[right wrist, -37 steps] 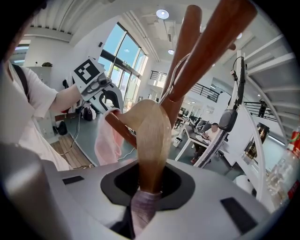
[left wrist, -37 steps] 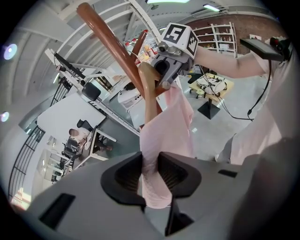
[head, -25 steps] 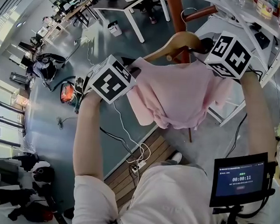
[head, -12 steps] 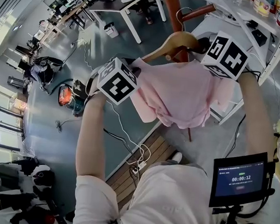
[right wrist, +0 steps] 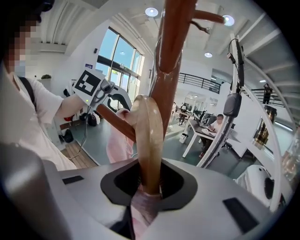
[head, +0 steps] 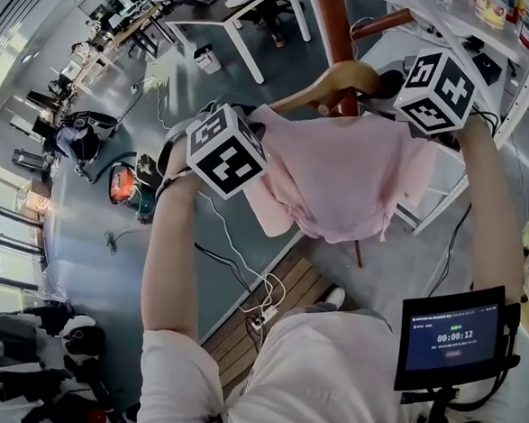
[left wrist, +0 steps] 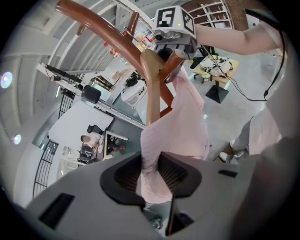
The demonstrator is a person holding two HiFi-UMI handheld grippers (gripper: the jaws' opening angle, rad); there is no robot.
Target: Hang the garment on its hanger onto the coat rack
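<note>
At brown wooden coat rack (head: 330, 16) | I've nudged pale wooden hanger (head: 332, 80), pink fabric garment (head: 339, 180) closer, seemingly unhung | left gripper (left wrist: 150, 176) pinches garment, right gripper (right wrist: 149, 180) clamps hanger

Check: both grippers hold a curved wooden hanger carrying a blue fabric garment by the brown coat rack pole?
Wrong colour: left gripper and right gripper hold a curved wooden hanger carrying a pale pink fabric garment by the brown coat rack pole, per the head view.

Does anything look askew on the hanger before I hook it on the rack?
Yes: the pink garment sits bunched and lopsided on the wooden hanger, hem uneven. The left gripper clamps fabric, the right gripper the hanger's end.
</note>
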